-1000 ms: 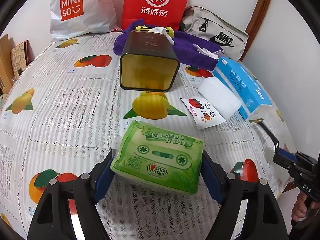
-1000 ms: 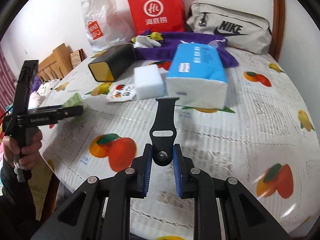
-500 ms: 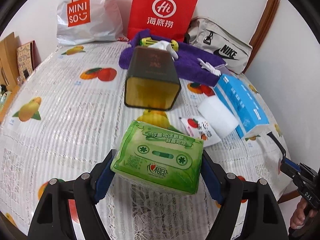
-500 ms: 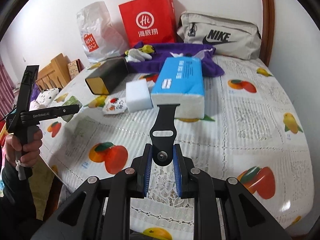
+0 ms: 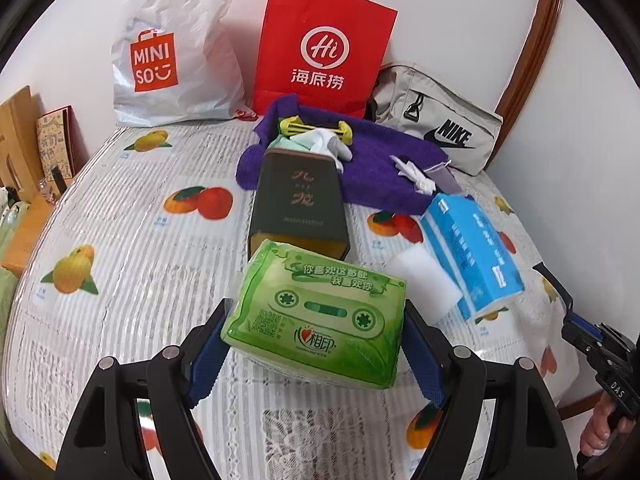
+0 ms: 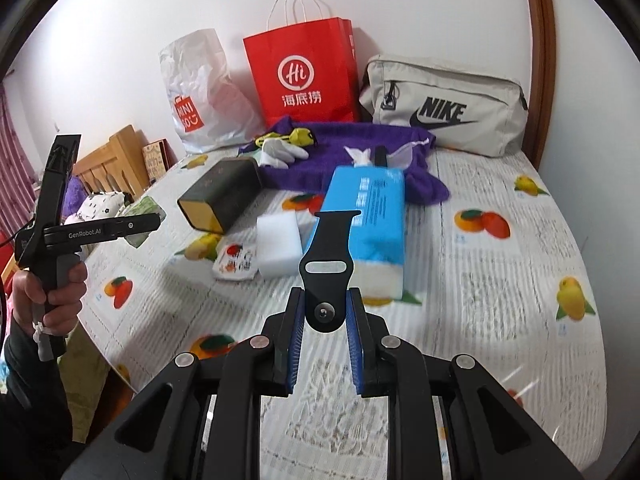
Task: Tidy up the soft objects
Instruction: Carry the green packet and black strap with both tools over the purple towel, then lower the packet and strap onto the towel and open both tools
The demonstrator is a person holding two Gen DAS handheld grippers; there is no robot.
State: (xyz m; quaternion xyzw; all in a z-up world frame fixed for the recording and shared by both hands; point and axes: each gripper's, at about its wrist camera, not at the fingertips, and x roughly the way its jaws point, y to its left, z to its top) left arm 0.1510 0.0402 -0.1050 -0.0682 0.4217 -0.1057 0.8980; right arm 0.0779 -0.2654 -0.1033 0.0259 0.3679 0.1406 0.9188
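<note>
Left wrist: green tissue pack (image 5: 316, 316) gripped.

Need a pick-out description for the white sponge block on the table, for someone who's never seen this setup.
Start at the red paper bag against the wall and come forward over the purple towel to the blue tissue pack. The white sponge block sits against its left side: plain, unprinted, unlike the printed sachet beside it.

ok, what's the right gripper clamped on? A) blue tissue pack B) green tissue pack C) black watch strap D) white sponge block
C: the right gripper has its blue pads closed on the rounded end of the black watch strap, which sticks out ahead.
</note>
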